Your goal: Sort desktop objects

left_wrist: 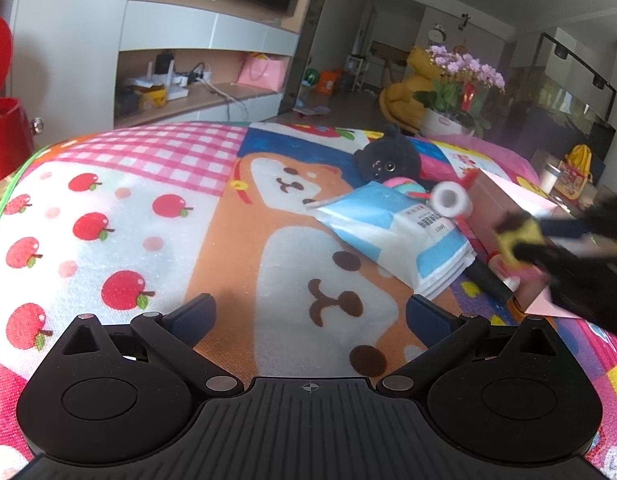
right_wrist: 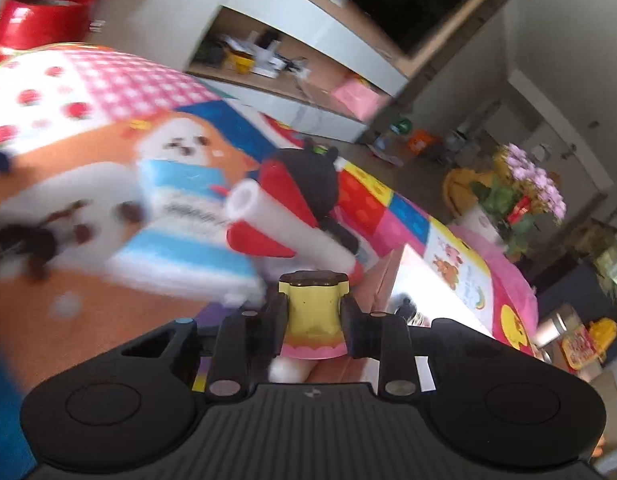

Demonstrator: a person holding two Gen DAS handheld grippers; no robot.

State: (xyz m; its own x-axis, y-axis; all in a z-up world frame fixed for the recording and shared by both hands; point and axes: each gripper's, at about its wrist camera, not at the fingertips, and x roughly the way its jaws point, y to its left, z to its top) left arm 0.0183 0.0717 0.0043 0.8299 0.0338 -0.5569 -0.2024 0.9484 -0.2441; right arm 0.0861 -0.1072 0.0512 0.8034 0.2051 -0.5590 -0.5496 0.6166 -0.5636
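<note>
On the cartoon-printed surface lies a loose heap: a blue-and-white packet, a black plush toy and a white foam roll beside a pink box. The left gripper hovers released over bare cloth. The right gripper has its jaws clenched on a small yellow pudding toy at the heap's edge, so picking seems done; lifting it clear towards the box likely comes next.

Mat: pink-white gingham, red apples on white, orange-and-white dog. Packet: light blue and white. Plush: black. Pudding-shaped toy: yellow, brown top, pink base.
</note>
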